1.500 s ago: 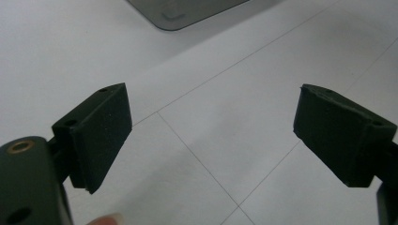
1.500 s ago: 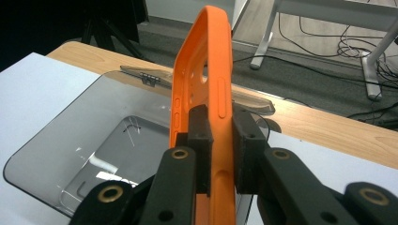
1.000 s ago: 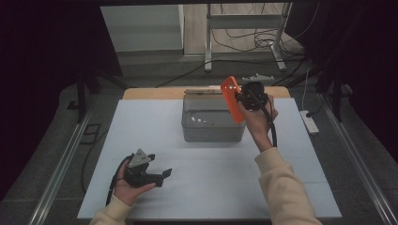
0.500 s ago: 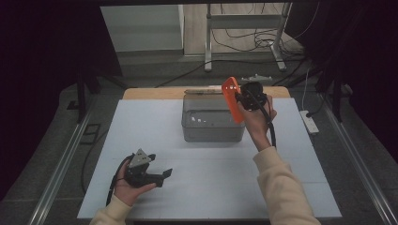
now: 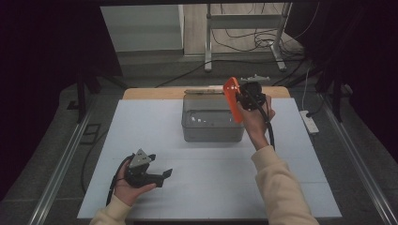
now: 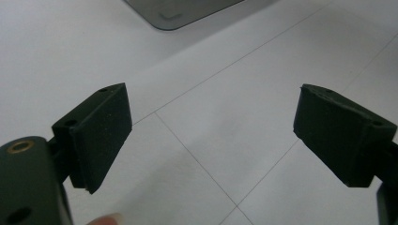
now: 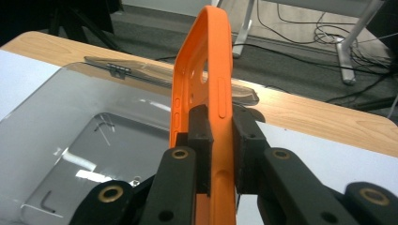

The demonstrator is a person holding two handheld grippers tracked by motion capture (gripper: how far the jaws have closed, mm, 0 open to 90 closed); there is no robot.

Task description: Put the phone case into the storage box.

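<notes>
White sheeting covers a table [image 5: 155, 126] in a dim room, with a strip of bare wood at the far edge and cables trailing over the dark floor beyond. A grey metal box [image 5: 212, 125] sits on the sheet near the far side, open at the top, with its clear lid [image 7: 141, 69] lying just behind it.

The right gripper [image 5: 247, 96] is raised above the box's right end. Its two black jaws are clamped on an orange phone case [image 7: 206, 79], pinching one long side near the lower end. The case stands on edge and rises upright out of the jaws, so its upper half sticks well clear of them. In the right gripper view, the case hangs over the right part of the box's opening, apart from the box and not touching it.

The left gripper [image 5: 155, 176] rests low over the near left part of the sheet, well apart from the box. Its jaws stand wide open with nothing between them, only bare white sheet below.

Judging by this, the case is already picked up and carried to the box, and the work left is probably to lower it inside and let go. The box's shiny floor looks bare, though glare makes that hard to confirm.
</notes>
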